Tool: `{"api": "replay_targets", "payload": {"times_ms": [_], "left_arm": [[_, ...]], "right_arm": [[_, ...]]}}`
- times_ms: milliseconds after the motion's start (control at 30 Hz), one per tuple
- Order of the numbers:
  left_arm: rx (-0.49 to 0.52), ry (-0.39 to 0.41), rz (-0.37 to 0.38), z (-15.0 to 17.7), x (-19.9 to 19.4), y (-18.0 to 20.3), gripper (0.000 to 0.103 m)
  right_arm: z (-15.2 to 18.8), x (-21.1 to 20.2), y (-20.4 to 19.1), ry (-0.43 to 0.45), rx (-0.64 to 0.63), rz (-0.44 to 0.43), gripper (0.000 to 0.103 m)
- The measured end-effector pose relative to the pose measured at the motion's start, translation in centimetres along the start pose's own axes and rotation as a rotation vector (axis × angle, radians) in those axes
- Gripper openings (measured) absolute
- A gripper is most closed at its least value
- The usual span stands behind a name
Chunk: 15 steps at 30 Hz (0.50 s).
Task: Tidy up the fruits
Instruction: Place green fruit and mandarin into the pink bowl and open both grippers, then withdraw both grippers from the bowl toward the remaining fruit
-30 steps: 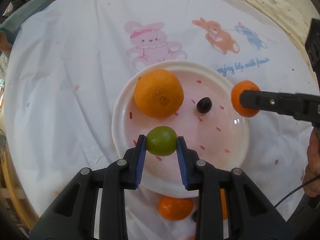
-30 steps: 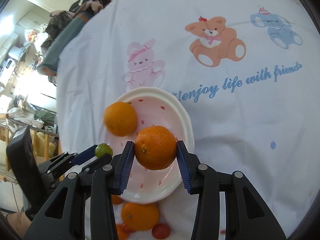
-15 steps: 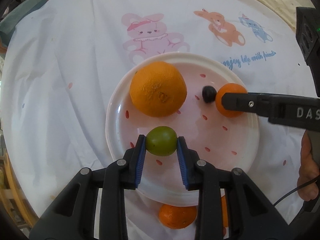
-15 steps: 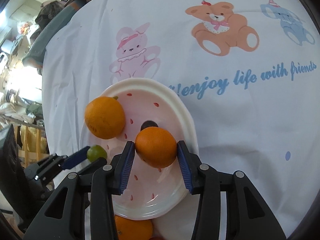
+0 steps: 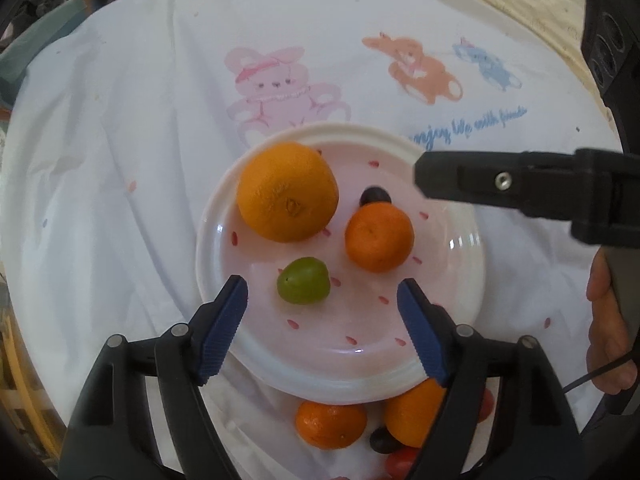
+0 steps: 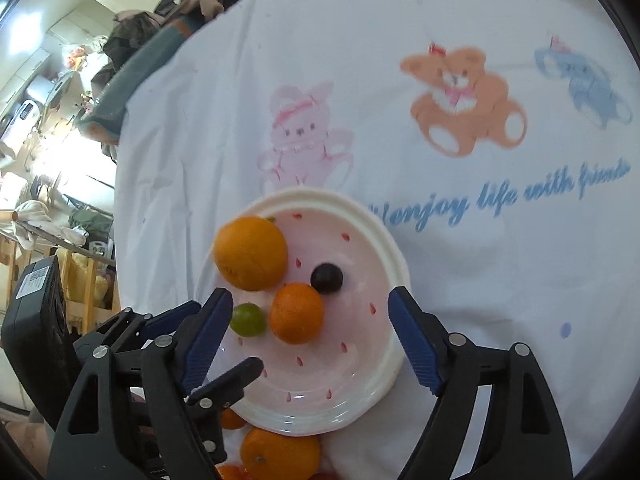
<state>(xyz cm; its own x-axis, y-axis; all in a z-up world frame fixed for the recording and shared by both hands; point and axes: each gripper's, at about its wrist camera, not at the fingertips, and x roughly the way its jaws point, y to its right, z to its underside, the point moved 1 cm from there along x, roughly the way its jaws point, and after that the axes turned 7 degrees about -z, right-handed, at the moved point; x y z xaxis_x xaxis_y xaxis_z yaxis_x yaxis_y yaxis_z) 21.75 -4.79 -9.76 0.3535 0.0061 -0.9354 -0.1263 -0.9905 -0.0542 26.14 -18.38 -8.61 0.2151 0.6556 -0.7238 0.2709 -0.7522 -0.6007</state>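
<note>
Plate [image 5: 472,240] holding 4 fruits: big orange [image 5: 287,191] at 10 o'clock, grape [image 5: 303,281] center. Both claws spread, empty. Several left at 6 o'clock.

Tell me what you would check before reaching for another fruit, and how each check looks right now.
1. Left gripper jaws open and empty: ok.
2. Right gripper jaws open and empty: ok.
3. Green grape lying free on the plate: ok.
4. Small orange resting on the plate beside the dark grape: ok.
5. Fruit left off the plate to fetch, such as the loose orange on the cloth: ok.
6. Whether the released fruit has stopped rolling: cannot tell.
</note>
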Motion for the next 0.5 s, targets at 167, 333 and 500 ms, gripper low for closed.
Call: {"api": "replay_targets", "payload": {"times_ms": [167, 333, 500], "left_arm": [[-0.035, 0.071, -0.011, 0.1, -2.9, -0.6, 0.074], [-0.071, 0.140, -0.019, 0.7, -6.3, -1.4, 0.074], [-0.086, 0.187, -0.047, 1.6, -8.6, -2.0, 0.074]], "right_arm": [[0.2, -2.5, -0.8, 0.047, -0.004, 0.017, 0.087], [1.0, -5.6, -1.7, 0.109, -0.002, 0.005, 0.087], [2.9, -8.1, -2.6, 0.162, -0.012, 0.017, 0.087]]}}
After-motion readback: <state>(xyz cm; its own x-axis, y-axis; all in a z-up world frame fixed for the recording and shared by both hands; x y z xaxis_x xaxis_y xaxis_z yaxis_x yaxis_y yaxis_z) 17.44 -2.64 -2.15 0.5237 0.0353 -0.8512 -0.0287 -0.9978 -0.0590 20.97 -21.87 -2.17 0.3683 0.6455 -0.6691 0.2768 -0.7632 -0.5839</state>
